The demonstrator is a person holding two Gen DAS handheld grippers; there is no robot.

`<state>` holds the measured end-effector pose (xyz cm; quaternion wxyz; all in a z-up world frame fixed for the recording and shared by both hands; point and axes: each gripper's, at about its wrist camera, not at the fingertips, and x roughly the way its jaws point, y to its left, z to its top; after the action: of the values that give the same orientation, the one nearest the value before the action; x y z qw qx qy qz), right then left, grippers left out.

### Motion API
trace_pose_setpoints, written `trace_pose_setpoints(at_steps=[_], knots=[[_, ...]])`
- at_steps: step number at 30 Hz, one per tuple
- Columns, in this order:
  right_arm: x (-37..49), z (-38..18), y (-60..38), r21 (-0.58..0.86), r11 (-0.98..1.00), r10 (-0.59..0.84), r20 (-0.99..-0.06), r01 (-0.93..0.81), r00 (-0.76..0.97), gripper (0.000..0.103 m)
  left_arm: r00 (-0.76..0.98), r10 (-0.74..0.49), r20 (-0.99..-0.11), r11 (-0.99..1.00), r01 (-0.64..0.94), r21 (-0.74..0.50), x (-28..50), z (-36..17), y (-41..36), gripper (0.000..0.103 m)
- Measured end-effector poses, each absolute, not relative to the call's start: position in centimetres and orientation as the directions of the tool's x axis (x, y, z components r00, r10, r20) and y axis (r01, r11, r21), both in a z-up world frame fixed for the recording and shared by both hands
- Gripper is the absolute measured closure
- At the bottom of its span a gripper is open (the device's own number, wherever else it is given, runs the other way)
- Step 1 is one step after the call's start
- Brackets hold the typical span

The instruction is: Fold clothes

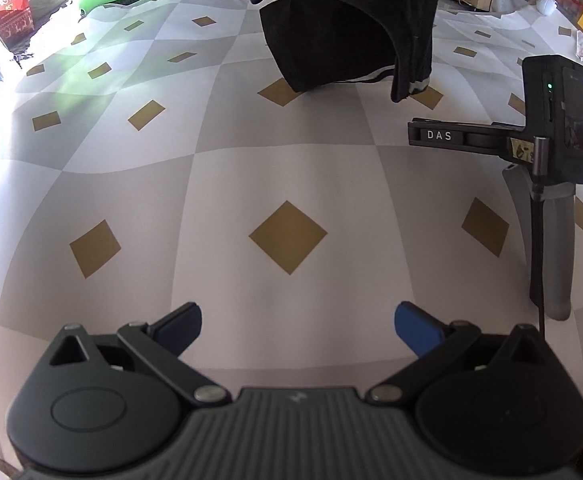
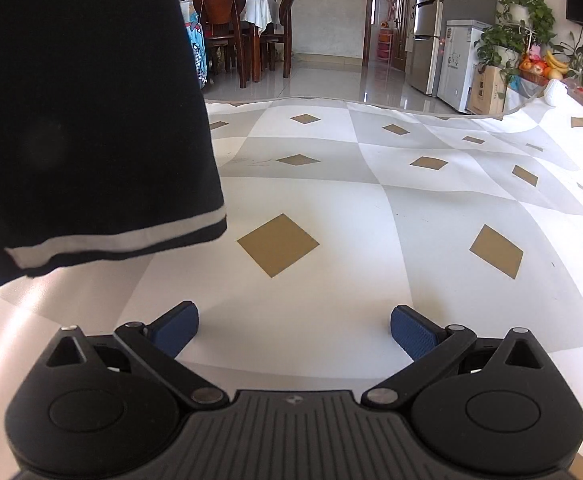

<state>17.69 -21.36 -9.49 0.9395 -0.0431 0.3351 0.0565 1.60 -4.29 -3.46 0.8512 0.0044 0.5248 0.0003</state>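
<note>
We see the left gripper [image 1: 297, 326] and right gripper [image 2: 294, 326] both spread wide and empty, black garment [image 2: 87, 120] hanging upper left, top cut off, above the checked tablecloth [image 2: 331, 200].

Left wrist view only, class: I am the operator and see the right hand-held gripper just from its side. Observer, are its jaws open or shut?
Observer: The right hand-held gripper is open, with nothing between its pads.
Operator: Does the black garment touch it?
Observer: No; the black garment hangs to its left, its white-striped hem clear of the fingers.
Operator: What stands beyond the far edge of the checked tablecloth?
Observer: Wooden dining chairs, past that edge.
</note>
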Motion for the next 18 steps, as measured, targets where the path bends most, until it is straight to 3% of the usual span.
trace_pose_setpoints(at_steps=[18], knots=[[17.74, -9.52, -21.38, -0.043, 0.990, 0.077, -0.635, -0.135, 0.769, 0.000, 0.436, -0.013, -0.900, 1.000, -0.012, -0.020, 1.60, -3.66, -3.90, 0.000]])
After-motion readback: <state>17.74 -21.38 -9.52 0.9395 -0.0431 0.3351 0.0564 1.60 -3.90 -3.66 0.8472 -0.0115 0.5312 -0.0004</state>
